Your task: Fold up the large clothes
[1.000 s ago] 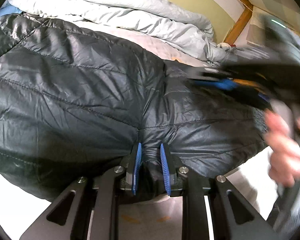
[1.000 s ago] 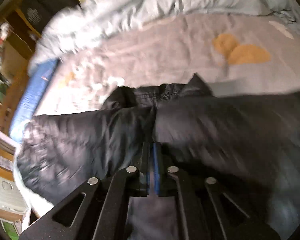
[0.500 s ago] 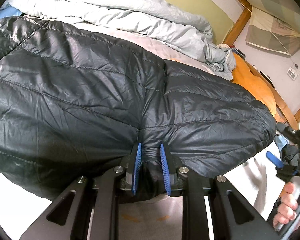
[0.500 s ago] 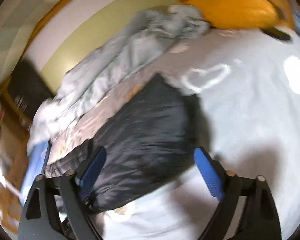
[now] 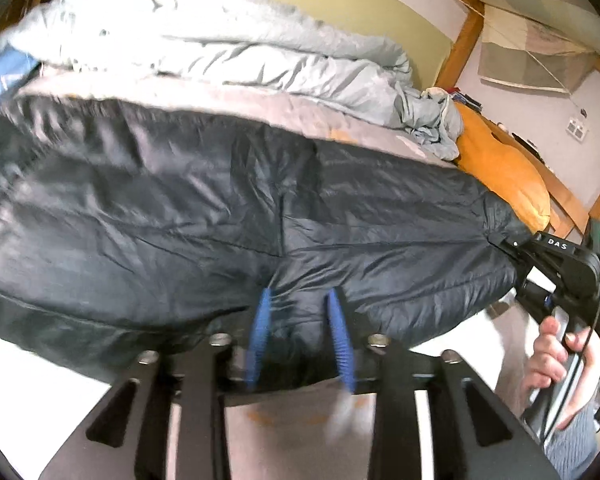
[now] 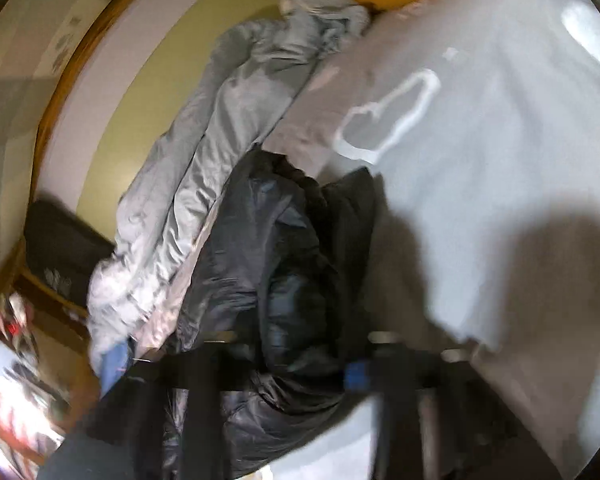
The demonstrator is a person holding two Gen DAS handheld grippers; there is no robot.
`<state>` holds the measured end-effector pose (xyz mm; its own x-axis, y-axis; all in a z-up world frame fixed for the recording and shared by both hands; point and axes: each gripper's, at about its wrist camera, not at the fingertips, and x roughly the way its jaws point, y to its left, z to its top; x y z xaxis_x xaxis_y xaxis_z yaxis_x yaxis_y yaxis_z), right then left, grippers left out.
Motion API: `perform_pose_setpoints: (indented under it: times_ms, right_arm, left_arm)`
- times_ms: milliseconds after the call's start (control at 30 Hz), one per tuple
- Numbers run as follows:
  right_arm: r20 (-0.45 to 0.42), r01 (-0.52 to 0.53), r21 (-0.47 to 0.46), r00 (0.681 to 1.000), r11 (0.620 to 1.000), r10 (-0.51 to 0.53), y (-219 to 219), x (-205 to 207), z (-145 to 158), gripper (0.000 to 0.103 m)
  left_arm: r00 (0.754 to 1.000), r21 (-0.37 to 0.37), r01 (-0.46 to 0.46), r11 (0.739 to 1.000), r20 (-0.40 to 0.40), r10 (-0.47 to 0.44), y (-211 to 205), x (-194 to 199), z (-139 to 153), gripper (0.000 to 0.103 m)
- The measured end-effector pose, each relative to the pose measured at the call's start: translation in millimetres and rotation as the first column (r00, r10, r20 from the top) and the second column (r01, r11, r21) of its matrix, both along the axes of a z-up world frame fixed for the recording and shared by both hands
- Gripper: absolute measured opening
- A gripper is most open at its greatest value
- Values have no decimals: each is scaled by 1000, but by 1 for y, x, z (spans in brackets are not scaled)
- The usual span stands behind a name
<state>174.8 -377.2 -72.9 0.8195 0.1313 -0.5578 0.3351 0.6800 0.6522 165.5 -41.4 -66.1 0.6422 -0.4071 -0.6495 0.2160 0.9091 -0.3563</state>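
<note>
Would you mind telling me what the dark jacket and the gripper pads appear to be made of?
The dark jacket looks like thin, slightly shiny synthetic shell, probably nylon, over puffy filling: stitched quilt lines and soft sheen show. The gripper pads look like blue ribbed rubber or soft plastic, matte.

My left gripper (image 5: 300, 340) is opening, its jaws astride the black jacket's (image 5: 220, 208) near hem. My right gripper (image 5: 512, 246) meets the jacket's right end.

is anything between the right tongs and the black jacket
Nothing visible. The right tongs are already at the black puffer jacket, closing with its end fabric between them. The left tongs are opening with the near hem between them.
</note>
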Motion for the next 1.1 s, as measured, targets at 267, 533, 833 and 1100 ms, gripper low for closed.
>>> perform_pose_setpoints:
  times_ms: [267, 533, 833, 1100]
  right_arm:
    - [-42, -75, -307, 997, 949, 65, -25, -6, 63, 15]
    - [4, -79, -505, 996, 859, 94, -33, -15, 124, 15]
    - [119, -158, -557, 956, 815, 267, 56, -27, 164, 15]
    - [129, -337, -557, 867, 759, 481, 150, -39, 158, 15]
  left_arm:
    - [986, 27, -152, 988, 71, 150, 73, -28, 53, 85]
    - [978, 15, -166, 986, -123, 166, 110, 4, 22, 84]
    - [993, -10, -63, 998, -104, 62, 88, 7, 12, 22]
    - [992, -29, -56, 998, -112, 53, 87, 10, 7, 21]
